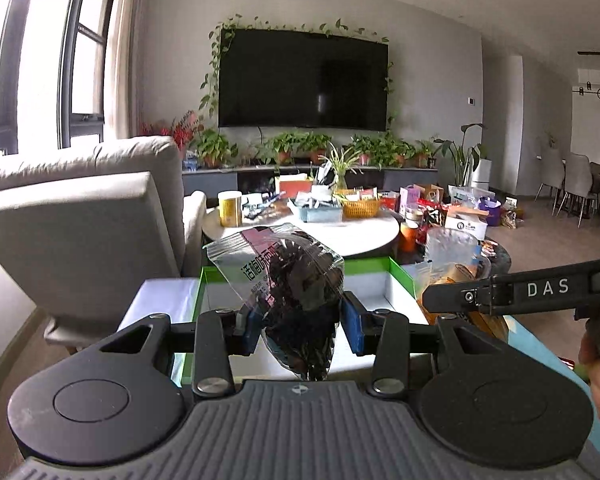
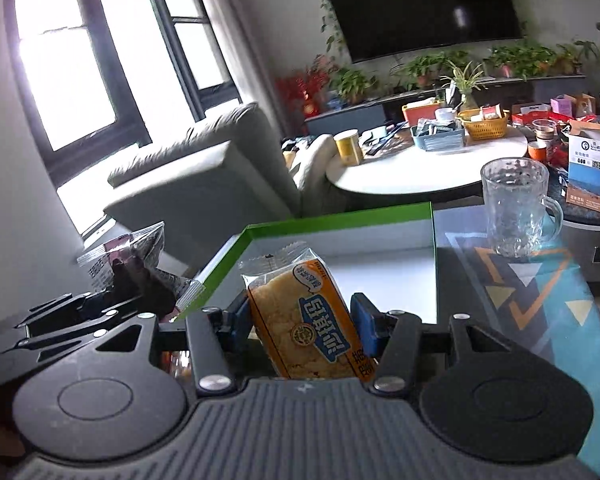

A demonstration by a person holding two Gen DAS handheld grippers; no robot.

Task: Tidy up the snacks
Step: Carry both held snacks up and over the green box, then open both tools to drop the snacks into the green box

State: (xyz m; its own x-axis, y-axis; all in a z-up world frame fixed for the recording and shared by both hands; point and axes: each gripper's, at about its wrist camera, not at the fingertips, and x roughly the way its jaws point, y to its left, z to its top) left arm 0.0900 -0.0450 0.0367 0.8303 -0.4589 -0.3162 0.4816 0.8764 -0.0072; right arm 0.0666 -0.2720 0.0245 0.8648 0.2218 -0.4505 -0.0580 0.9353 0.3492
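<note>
Above the green tray (image 2: 340, 226), the left hand-held gripper (image 1: 302, 326) grips a prune bag (image 1: 296, 292); the right hand-held gripper (image 2: 300, 326) clamps a cake packet (image 2: 304, 316).

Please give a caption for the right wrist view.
Right gripper holds an orange-wrapped cake packet before a green-rimmed white box.

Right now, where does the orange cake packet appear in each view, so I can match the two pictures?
Left wrist view: orange cake packet at right of middle, mostly hidden behind the right gripper.
Right wrist view: packet at lower centre, clamped between the blue fingers.
Shared landmark: green-rimmed box.
</note>
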